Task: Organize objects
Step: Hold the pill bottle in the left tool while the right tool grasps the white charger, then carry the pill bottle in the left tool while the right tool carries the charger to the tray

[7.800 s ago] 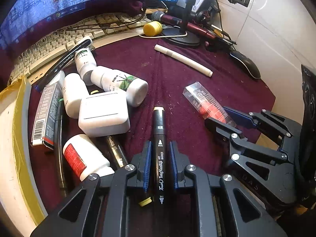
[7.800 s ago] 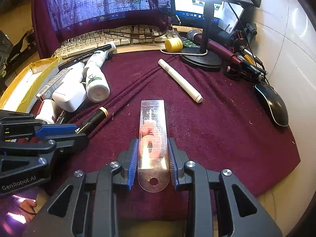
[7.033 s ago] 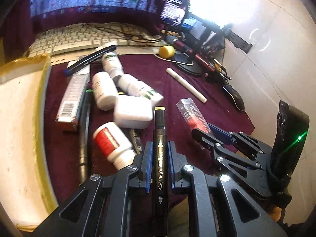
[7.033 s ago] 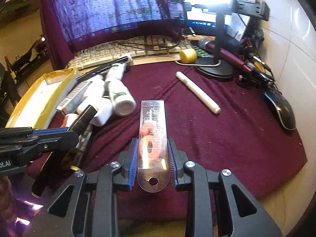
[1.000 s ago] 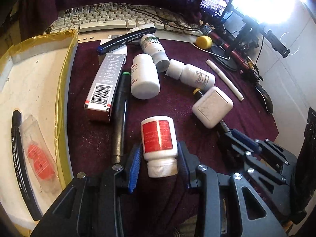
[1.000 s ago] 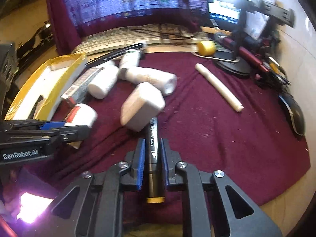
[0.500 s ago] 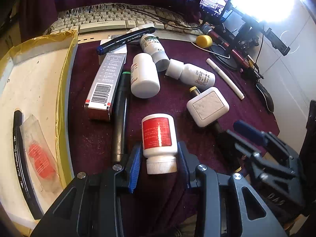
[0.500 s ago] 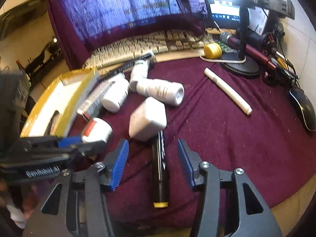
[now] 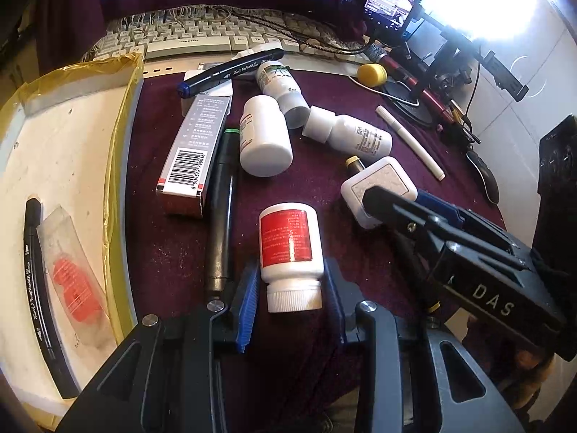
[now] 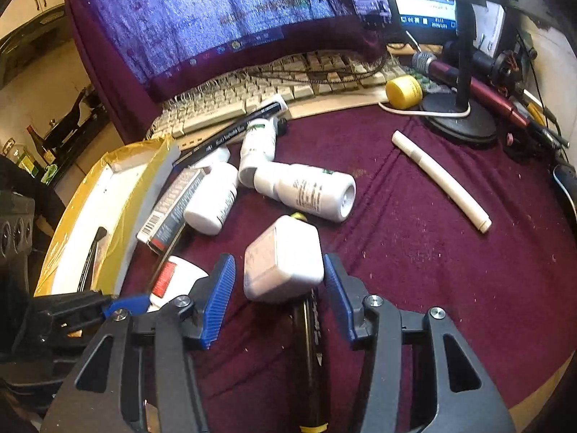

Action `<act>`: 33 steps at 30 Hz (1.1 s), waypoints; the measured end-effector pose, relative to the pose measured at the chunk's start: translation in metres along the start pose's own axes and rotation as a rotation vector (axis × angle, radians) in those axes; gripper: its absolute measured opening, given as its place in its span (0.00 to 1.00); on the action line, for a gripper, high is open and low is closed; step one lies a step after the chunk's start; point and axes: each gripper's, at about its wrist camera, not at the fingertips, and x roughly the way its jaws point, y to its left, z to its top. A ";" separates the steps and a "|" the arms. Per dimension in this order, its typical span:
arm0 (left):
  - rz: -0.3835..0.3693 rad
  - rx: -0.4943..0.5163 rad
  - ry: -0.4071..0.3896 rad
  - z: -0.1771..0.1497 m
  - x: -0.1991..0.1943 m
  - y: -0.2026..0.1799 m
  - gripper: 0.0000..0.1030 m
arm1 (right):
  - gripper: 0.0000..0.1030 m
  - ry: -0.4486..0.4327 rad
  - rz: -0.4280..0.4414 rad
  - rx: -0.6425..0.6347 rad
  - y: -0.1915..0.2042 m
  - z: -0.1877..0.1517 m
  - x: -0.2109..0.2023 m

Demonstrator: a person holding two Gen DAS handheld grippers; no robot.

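Now left tongs (image 9: 290, 301) apart, straddling red-label bottle (image 9: 290, 243) at lower centre; right tongs (image 10: 277, 288) apart around white box (image 10: 283, 261). Centre before squeezing; avoid marker (image 10: 310, 357) beneath.

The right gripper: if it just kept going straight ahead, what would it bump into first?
Probably the white square box, which already sits between the open jaws of the right gripper. Past it lies a white bottle, though depth is hard to judge.

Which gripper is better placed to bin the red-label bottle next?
Left. The left gripper already straddles the red-label bottle, with the tray alongside; the right gripper brackets the white adapter.
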 end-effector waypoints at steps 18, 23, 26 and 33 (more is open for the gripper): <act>-0.035 -0.012 -0.010 -0.001 -0.001 0.005 0.29 | 0.25 -0.043 -0.060 -0.121 0.029 0.001 -0.002; -0.045 -0.021 -0.013 -0.004 -0.003 0.006 0.29 | 0.25 -0.042 -0.054 -0.084 0.022 -0.005 -0.011; -0.065 -0.034 -0.018 -0.005 -0.006 0.008 0.29 | 0.25 -0.047 -0.054 -0.076 0.021 -0.008 -0.018; -0.085 -0.038 -0.036 -0.006 -0.015 0.007 0.29 | 0.25 -0.063 -0.056 -0.079 0.025 -0.009 -0.028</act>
